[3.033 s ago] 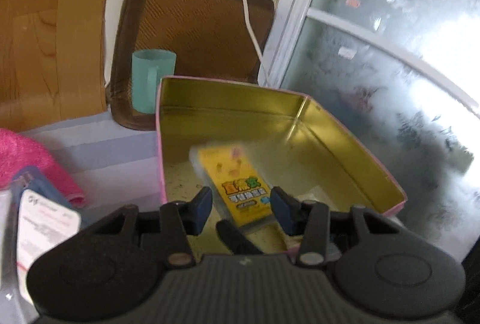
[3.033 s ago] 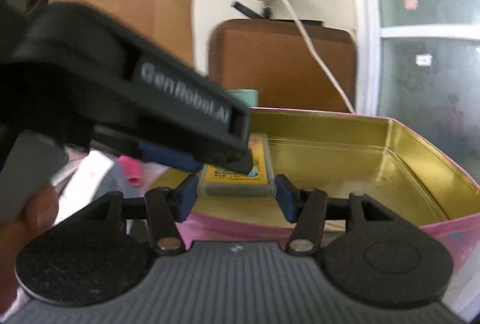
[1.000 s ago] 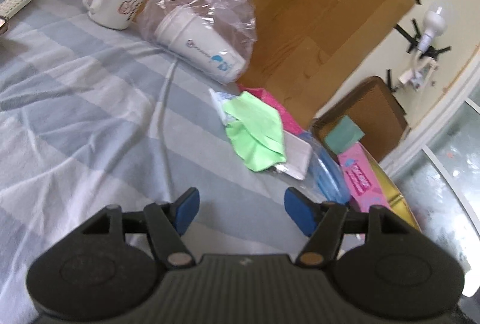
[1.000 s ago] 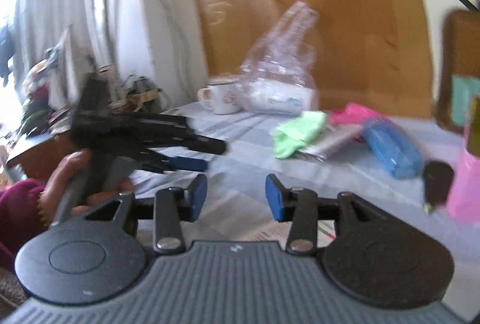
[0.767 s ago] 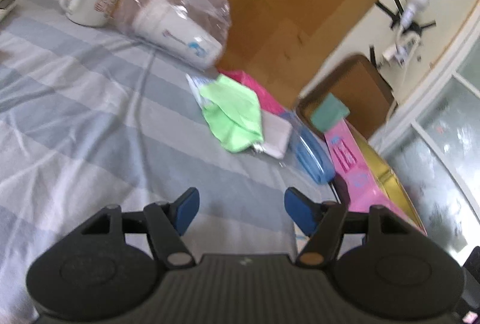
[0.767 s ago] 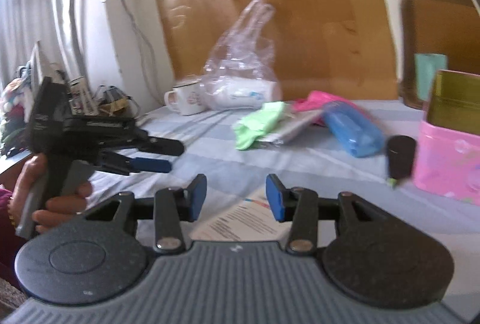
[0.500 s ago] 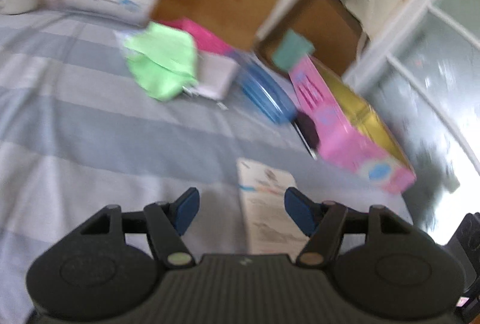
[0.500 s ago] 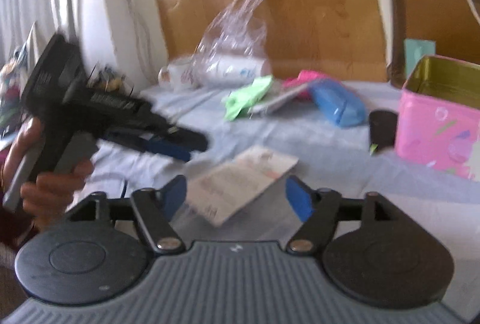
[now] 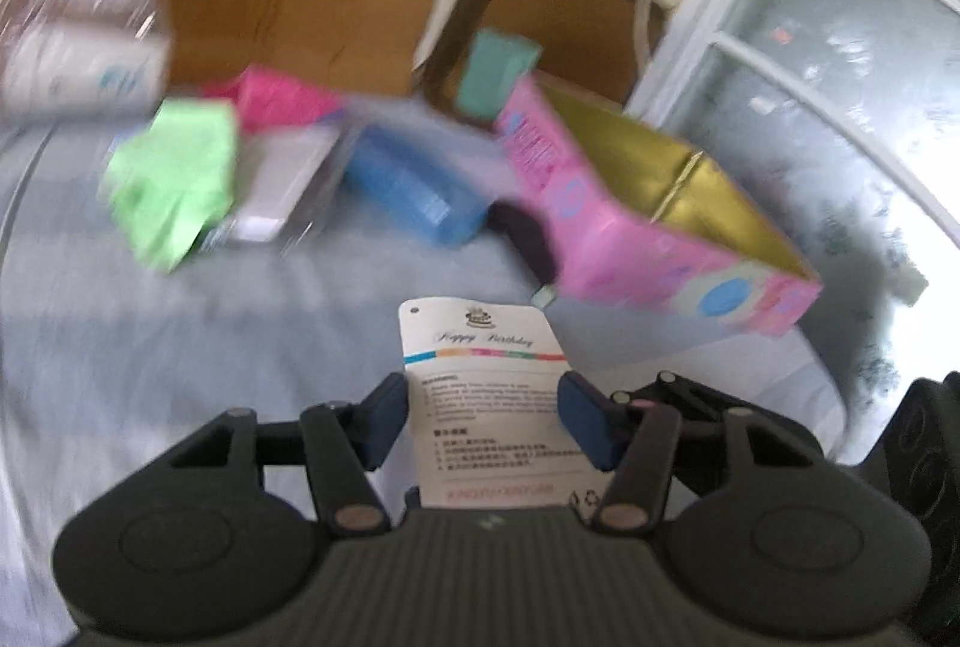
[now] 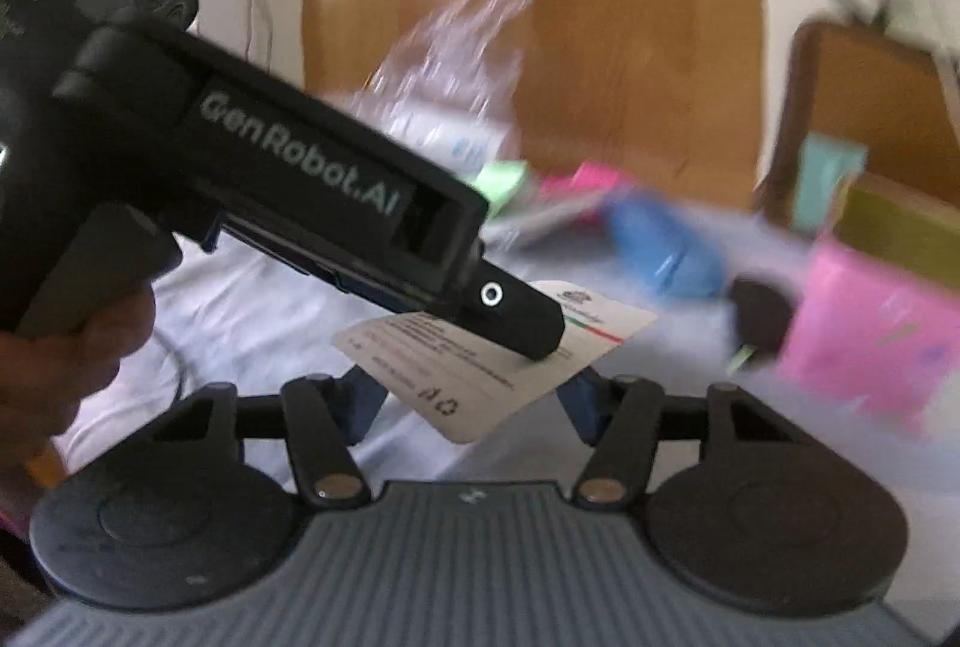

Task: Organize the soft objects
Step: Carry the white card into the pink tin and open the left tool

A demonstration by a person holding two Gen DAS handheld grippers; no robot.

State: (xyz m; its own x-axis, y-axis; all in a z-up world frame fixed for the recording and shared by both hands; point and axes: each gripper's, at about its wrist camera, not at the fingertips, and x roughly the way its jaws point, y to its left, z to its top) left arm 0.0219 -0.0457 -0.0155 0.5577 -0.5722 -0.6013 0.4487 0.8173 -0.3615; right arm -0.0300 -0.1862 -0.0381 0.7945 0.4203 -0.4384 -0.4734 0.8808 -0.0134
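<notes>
now, card: white "happy birthday" card (image 9: 489, 395) flat on the striped cloth (image 9: 180, 347), printed side up, its near end under the claw bodies
left claw: left gripper (image 9: 485, 422) spread wide, blue pads either side of the card's edges, not visibly pressing it; from the right view its tip (image 10: 528, 329) sits over the card (image 10: 480, 377)
right claw: right gripper (image 10: 474, 401) spread wide too, the card lying between and just ahead of its pads
tin: pink tin (image 9: 606, 227) with gold inside, beyond the card to the right, apart from it
pile: green cloth (image 9: 174, 179), pink cloth (image 9: 282, 92) and blue pack (image 9: 408, 185) well beyond the card, blurred
dark thing: small black object (image 9: 528, 233) against the tin's near wall
</notes>
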